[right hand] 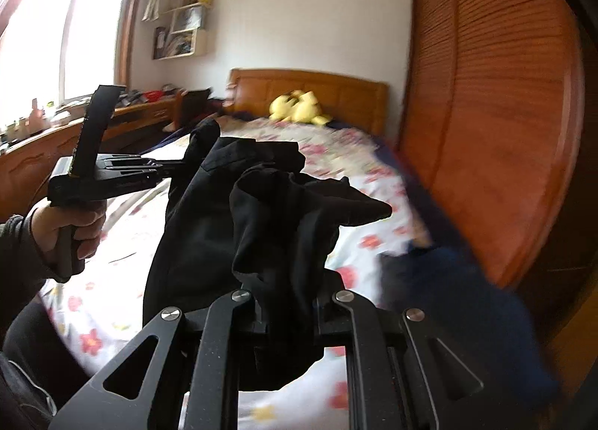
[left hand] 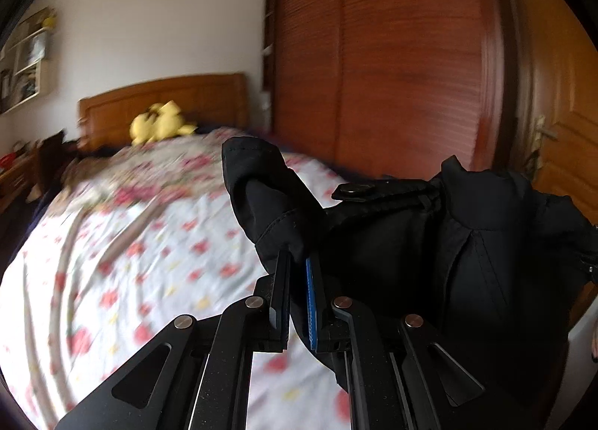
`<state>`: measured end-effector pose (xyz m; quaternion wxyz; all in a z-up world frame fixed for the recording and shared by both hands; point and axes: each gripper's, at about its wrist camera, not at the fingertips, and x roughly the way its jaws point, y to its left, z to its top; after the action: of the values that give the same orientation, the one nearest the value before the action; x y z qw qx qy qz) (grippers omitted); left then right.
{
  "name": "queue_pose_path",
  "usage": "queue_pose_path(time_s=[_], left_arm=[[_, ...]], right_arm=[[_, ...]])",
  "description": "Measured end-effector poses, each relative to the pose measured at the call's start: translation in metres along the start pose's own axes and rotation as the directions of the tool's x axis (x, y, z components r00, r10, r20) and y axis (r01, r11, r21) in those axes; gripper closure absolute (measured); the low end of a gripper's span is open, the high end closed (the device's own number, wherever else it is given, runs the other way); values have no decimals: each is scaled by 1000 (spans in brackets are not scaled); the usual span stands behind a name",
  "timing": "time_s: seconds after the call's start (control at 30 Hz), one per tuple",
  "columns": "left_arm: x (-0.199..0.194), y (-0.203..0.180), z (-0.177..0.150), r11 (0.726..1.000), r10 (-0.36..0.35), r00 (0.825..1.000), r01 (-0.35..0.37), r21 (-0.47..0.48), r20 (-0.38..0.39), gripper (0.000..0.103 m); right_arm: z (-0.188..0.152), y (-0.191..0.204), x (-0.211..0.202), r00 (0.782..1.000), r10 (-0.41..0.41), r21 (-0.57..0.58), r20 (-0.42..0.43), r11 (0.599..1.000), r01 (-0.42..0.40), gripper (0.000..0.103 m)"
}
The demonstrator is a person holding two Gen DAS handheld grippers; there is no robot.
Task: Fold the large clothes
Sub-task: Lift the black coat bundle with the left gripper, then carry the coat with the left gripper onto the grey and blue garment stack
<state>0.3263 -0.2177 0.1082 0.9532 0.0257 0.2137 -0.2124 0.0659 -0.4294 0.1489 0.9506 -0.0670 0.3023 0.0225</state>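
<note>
A large black jacket (left hand: 429,243) hangs in the air above the bed, held by both grippers. My left gripper (left hand: 297,261) is shut on a black cuff or hem edge; its blue pad (left hand: 312,303) shows beside the cloth. A snap tab (left hand: 358,190) lies across the fabric. In the right wrist view the jacket (right hand: 224,213) bunches over my right gripper (right hand: 287,303), which is shut on it with the fingertips hidden by cloth. The left gripper (right hand: 175,168), held in a hand, grips the jacket's far edge at the left.
The bed with a floral sheet (left hand: 130,261) spreads below. A yellow plush toy (left hand: 160,123) sits by the wooden headboard (left hand: 168,101). A brown slatted wardrobe (left hand: 392,74) stands at the right. A desk (right hand: 37,153) and window (right hand: 67,37) are on the left. A dark blue cloth (right hand: 448,280) lies at the bed's right edge.
</note>
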Motion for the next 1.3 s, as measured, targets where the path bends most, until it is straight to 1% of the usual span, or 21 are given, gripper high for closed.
queue_pose_path(time_s=[0.13,0.27,0.33,0.4,0.5,0.6,0.7,0.77,0.8,0.83,0.9,0.93,1.0,1.03,1.07,1.1,1.13,1.17,1.23,1.27,1.3], left_arm=[[23,-46,41,997,-80,996,80,14,43,96],[48,-96,75,988,-143,989,140,59,50,96],[61,-116,86,983,-169,985,165,77,41,96],[77,-128,95,979,-193,981,190,79,30,96],[97,-145,100,973,-211,977,208,104,19,96],[122,-149,101,966,-225,974,224,125,-6,96],[143,-163,100,959,-243,968,249,134,-60,95],[159,-171,91,946,-250,962,266,184,-106,94],[163,-172,88,944,-240,964,259,204,-113,94],[165,-172,83,946,-209,974,225,233,-93,94],[168,-171,81,942,-187,980,197,271,-63,94],[170,-172,81,941,-186,980,198,275,-71,94],[169,-165,80,941,-189,978,205,270,-84,94],[166,-163,81,941,-193,978,208,265,-79,94],[158,-165,78,942,-198,977,211,260,-73,94],[154,-159,78,943,-209,976,220,251,-69,94],[151,-163,75,942,-219,973,229,244,-70,94],[148,-166,71,942,-227,972,237,237,-69,94],[131,-165,56,943,-234,970,242,229,-64,91],[125,-162,50,944,-237,970,244,223,-56,86],[114,-155,42,945,-241,969,247,215,-52,82]], right_arm=[[14,-43,-27,994,-101,10,38,995,100,89],[21,-86,-53,977,-206,32,50,978,205,89],[22,-104,-62,968,-248,46,45,968,246,89],[19,-121,-70,957,-288,59,31,956,286,89],[15,-139,-73,946,-325,66,5,944,324,89],[7,-155,-76,935,-354,85,-19,931,355,89],[-11,-179,-77,926,-373,147,-62,914,378,89],[-29,-193,-73,924,-369,205,-99,901,382,88],[-38,-199,-68,923,-363,222,-126,897,383,87],[-50,-204,-62,917,-367,232,-159,888,396,87],[-72,-212,-51,897,-378,259,-229,865,430,86],[-80,-216,-47,883,-389,268,-261,850,454,81],[-93,-221,-46,869,-399,290,-294,829,479,74],[-95,-222,-47,863,-410,285,-294,824,489,63],[-96,-221,-52,848,-442,270,-292,812,517,54],[-94,-221,-55,836,-467,261,-287,802,537,52],[-93,-223,-61,828,-486,257,-281,793,553,44],[-93,-227,-68,824,-497,260,-273,787,560,38],[-88,-226,-83,815,-526,256,-245,775,577,33],[-83,-222,-90,807,-549,250,-220,768,590,30],[-77,-217,-95,803,-565,243,-190,765,596,30]])
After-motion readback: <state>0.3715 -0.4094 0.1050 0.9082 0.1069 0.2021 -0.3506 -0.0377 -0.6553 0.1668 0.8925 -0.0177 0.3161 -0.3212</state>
